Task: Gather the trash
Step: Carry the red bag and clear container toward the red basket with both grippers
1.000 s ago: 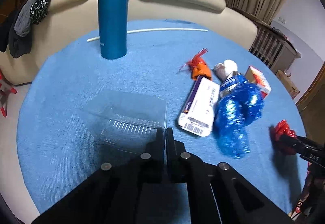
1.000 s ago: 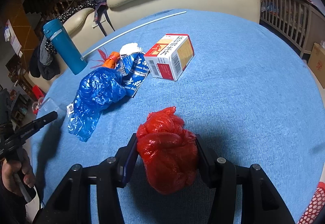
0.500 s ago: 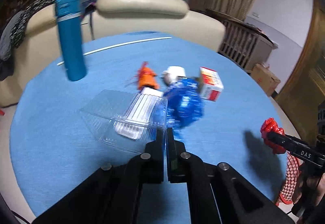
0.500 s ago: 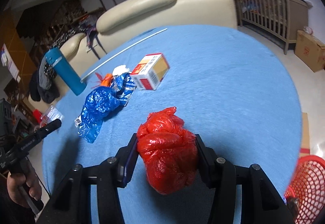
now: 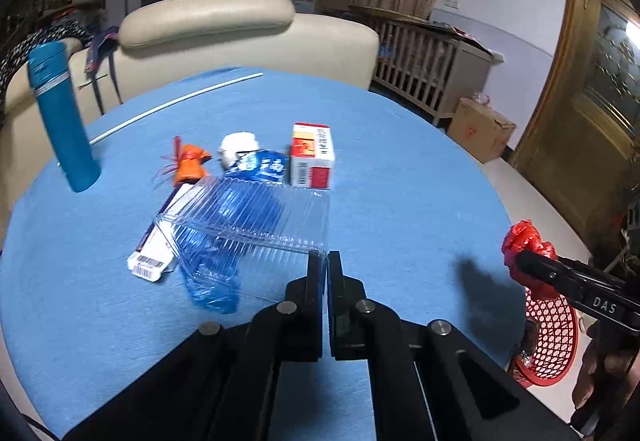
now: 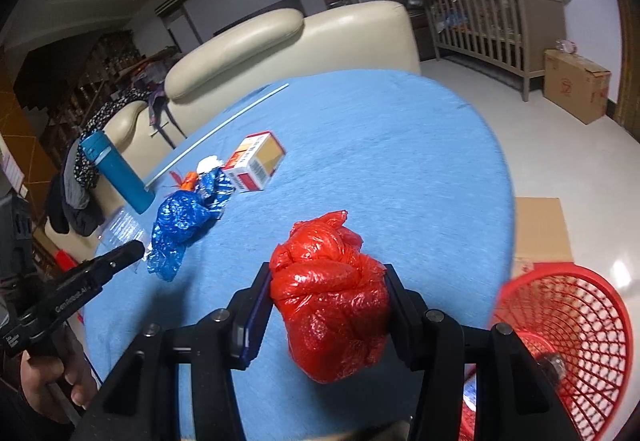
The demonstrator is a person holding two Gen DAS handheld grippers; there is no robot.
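Clamshell tray [image 5: 248, 225], pinched at its edge by the closed left claw [image 5: 325, 261], now lifted off the bench [image 5: 400, 169]. Right claw [image 6: 328, 305], clamped on the red bag [image 6: 332, 301], has swung beside the red basket [image 6: 568, 325] at lower right; drop looks imminent.

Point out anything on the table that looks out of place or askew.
The long white rod lies slantwise across the blue tablecloth, far from the litter. The teal bottle stands upright, looking more like a keeper than trash. Nothing looks spilled.
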